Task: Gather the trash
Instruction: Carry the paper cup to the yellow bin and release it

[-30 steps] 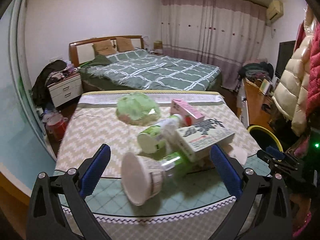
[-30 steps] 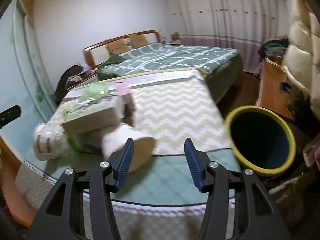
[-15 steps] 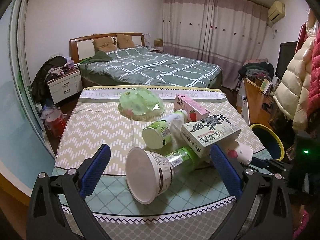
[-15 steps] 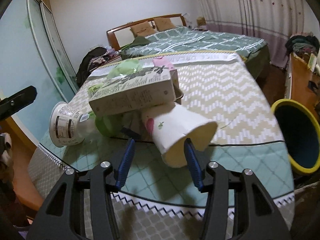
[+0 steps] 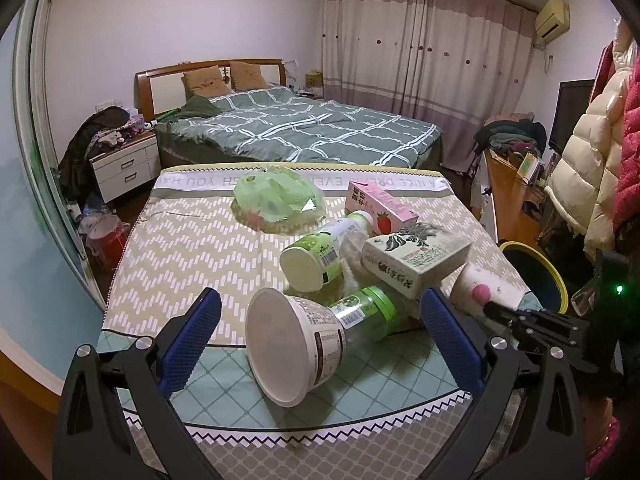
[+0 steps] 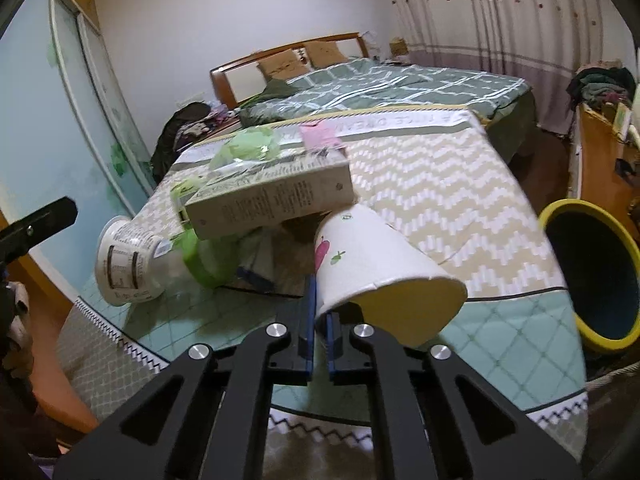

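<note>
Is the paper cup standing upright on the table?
No, the paper cup lies on its side, its rim pinched by the right tongs.

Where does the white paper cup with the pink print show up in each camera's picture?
Left wrist view: the white paper cup lies low right, beside the grey carton.
Right wrist view: the cup fills the centre, its wall pinched in the right gripper.
Shared landmark: the yellow-rimmed bin.
</note>
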